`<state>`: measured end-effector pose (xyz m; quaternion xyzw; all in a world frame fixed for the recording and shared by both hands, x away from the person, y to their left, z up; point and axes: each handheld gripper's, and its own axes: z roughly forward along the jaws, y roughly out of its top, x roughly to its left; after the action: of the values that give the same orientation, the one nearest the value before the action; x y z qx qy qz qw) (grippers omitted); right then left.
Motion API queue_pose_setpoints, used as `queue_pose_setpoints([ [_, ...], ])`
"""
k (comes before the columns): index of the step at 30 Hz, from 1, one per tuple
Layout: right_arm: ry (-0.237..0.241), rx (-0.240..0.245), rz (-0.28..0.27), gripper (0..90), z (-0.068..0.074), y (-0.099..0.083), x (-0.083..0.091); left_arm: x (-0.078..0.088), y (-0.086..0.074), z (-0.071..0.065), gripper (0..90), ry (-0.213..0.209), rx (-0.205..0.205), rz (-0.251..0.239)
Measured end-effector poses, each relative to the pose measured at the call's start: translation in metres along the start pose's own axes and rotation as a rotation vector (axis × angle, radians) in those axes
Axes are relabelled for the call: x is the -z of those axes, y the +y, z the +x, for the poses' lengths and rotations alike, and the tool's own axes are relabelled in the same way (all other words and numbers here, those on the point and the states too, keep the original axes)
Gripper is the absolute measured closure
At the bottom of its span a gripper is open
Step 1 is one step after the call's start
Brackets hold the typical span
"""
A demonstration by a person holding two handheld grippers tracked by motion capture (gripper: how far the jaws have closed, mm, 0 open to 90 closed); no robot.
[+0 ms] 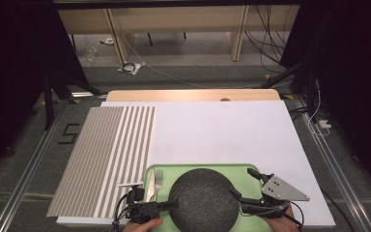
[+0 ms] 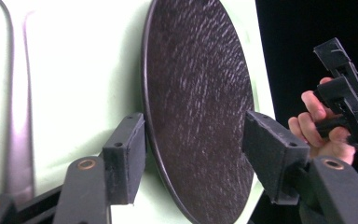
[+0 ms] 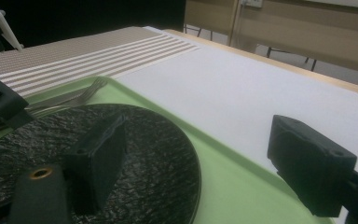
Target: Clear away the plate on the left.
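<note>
A dark round plate [image 1: 204, 199] lies flat on a green tray [image 1: 244, 170] at the surface's near edge, with no long axis to speak of. The left gripper [image 2: 193, 149] straddles its rim with jaws apart, while the right gripper [image 3: 205, 163] hovers parted, holding nothing. A shallow bite could let the plate slip and knock the fork [image 1: 158, 183] beside it.
</note>
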<state>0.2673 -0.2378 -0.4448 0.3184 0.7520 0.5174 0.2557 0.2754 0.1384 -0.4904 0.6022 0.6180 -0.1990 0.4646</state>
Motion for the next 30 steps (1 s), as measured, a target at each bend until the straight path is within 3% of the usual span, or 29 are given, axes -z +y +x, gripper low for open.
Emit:
queue_pose_setpoints([
  [5, 0.000, 0.000, -0.001, 20.7, 0.000, 0.000, 0.000, 0.005, 0.004, -0.002, 40.1, 0.034, -0.062, -0.027],
  [8, 0.001, 0.000, 0.000, 20.7, 0.000, 0.000, 0.000, 0.007, 0.006, -0.002, 40.0, 0.039, -0.079, -0.040],
  [13, 0.001, 0.000, -0.001, 20.7, 0.000, 0.000, 0.000, 0.013, 0.011, -0.006, 39.3, 0.071, -0.161, -0.075],
  [16, 0.001, 0.000, 0.000, 20.7, 0.000, 0.000, 0.000, 0.017, 0.014, -0.009, 39.0, 0.089, -0.221, -0.105],
  [19, 0.003, 0.001, 0.004, 20.7, 0.000, 0.000, 0.000, 0.021, 0.015, -0.014, 38.1, 0.110, -0.306, -0.124],
  [25, 0.004, 0.002, 0.004, 20.7, 0.000, 0.000, 0.000, 0.028, 0.016, -0.026, 36.2, 0.100, -0.459, -0.156],
  [30, 0.004, 0.002, 0.004, 20.7, 0.000, 0.000, 0.000, 0.030, 0.015, -0.032, 34.8, 0.083, -0.528, -0.177],
])
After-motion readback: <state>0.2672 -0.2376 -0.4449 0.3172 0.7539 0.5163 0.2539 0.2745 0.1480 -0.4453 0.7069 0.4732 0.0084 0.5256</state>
